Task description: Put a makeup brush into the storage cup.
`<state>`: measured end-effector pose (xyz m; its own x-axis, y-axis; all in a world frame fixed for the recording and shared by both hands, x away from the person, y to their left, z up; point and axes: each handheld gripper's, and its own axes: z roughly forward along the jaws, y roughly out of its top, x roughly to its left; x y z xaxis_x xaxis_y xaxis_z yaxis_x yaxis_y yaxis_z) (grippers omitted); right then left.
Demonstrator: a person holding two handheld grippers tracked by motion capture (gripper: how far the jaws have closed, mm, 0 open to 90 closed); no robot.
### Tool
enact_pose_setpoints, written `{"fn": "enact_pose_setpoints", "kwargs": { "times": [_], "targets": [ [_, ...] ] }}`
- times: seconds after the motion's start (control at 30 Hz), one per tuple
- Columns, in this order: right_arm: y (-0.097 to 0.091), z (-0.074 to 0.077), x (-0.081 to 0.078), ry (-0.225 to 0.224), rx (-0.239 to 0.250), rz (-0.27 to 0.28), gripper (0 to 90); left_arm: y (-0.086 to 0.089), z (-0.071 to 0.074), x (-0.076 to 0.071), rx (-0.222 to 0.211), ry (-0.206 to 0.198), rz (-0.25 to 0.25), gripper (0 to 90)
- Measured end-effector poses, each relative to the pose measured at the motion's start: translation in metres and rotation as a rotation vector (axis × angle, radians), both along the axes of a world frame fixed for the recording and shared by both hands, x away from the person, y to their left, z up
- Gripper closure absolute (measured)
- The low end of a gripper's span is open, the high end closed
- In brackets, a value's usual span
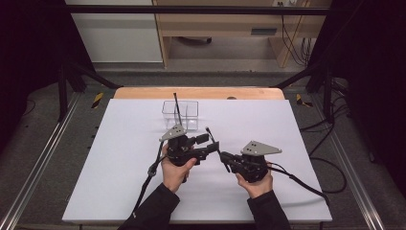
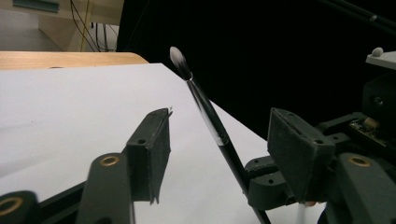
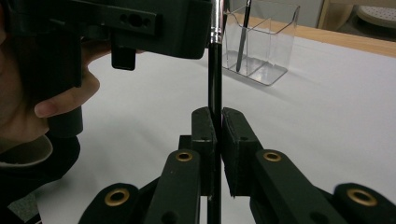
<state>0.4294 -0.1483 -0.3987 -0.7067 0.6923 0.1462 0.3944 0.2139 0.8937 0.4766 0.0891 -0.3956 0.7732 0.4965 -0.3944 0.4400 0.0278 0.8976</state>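
Clamped in right gripper (image 3: 215, 122): slim black-handled makeup brush (image 2: 205, 109), bristles tilted toward eleven o'clock, offered for handover. Left gripper (image 2: 219, 140) straddling handle, pads not touching. Clear plastic divided organiser (image 1: 180, 115) waiting at twelve o'clock, probably its destination.

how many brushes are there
2. One brush is clamped in the right hand-held gripper, its tip between the left hand-held gripper's open jaws. The other brush stands in the clear holder.
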Motion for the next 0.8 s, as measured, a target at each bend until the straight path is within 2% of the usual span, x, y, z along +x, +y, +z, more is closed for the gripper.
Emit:
{"fn": "enact_pose_setpoints", "kwargs": {
  "times": [0.27, 0.8],
  "targets": [
    [0.0003, 0.0004, -0.0004, -0.002, 0.007, 0.003, 84.5, -0.0027, -0.0008, -0.0005, -0.030, 0.017, 0.014, 51.3],
    [0.0010, 0.0003, -0.0007, -0.004, 0.008, 0.009, 84.5, -0.0044, -0.0021, -0.0026, -0.054, 0.043, 0.057, 72.0]
  ]
}}
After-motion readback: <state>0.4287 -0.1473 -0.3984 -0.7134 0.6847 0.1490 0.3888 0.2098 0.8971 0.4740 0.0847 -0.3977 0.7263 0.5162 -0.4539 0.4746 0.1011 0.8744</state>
